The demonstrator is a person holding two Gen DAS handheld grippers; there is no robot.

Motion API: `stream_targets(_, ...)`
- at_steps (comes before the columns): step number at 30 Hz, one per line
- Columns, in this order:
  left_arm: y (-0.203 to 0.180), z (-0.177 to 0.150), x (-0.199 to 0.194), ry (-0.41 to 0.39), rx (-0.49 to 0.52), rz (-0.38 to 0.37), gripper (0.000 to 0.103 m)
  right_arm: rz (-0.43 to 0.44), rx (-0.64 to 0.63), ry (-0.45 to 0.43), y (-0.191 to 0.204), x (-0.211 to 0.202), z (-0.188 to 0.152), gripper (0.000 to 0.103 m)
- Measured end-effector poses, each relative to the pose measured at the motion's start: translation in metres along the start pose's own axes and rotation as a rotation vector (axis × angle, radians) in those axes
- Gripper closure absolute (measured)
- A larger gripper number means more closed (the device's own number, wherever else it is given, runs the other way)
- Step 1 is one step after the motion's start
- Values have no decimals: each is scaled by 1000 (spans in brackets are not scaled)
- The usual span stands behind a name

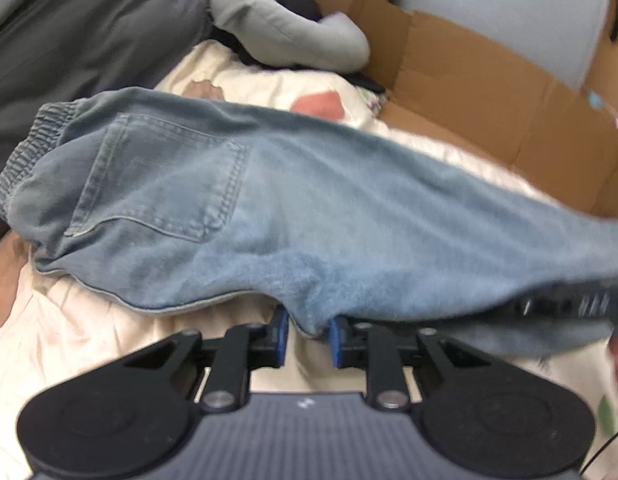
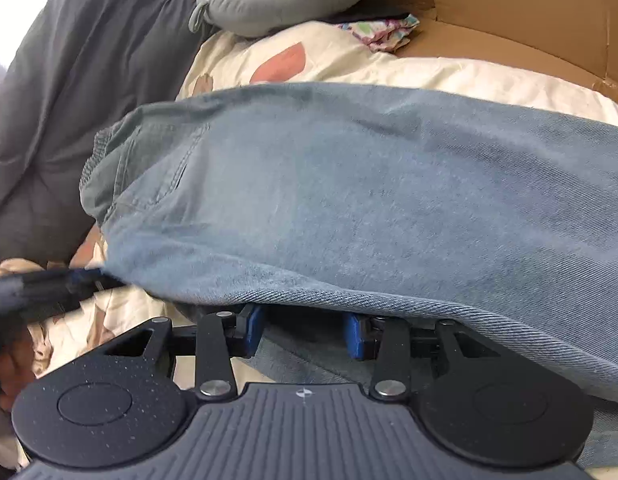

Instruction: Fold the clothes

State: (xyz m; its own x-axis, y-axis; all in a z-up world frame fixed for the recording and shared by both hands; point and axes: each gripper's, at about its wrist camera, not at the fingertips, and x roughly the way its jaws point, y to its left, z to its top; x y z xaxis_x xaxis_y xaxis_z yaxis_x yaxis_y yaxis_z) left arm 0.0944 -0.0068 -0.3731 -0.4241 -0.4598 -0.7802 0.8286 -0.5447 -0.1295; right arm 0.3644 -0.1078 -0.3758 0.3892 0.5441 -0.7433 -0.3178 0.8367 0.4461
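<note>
Light blue jeans (image 1: 269, 216) lie stretched across a cream bedspread (image 1: 89, 340), with the elastic waistband and a back pocket to the left and a leg running right. My left gripper (image 1: 309, 334) is shut on a fold of the near denim edge, which hangs between its blue pads. My right gripper (image 2: 304, 332) is shut on the jeans (image 2: 349, 200) further along the leg. Denim drapes over its fingertips and also passes beneath them. Each view shows the other gripper as a dark blur under the denim edge: the right gripper (image 1: 569, 304), the left gripper (image 2: 57, 284).
A grey neck pillow (image 1: 285, 28) sits at the far end of the bed. An open cardboard box (image 1: 489, 92) borders the right side. A dark grey blanket (image 1: 81, 40) is piled on the left. A small patterned cloth (image 2: 385, 30) lies by the box.
</note>
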Motion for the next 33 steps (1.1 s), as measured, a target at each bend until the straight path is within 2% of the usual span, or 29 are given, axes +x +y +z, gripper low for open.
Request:
stream_targets(7,8,8,-6,38,-39,-15,89,-15,-48,92,9,12,-23,58)
stream_targets(11,9,2,-5,81,-13,-12,91,-19,-73,95,13,11,-28,58)
stream_targets(15,18,-12,7,167,-56,-9,91,-10,-64,105,11,6,-29,58)
stream_targets(18,20,-18,13,189,-56,-6,92,-6,-57,117,10,0,-33,58)
stream_targets(24,21,-23,23,214,2,-4,92,3,-54,142,10,-14,-46,57)
stream_targets(27,26,-27,29,237,-5,-12,92,7,-52,153,10,-21,-52,57)
stream_targets(33,19,-19,30,273,94,-25,91,1,-71,83,11,-40,-45,57)
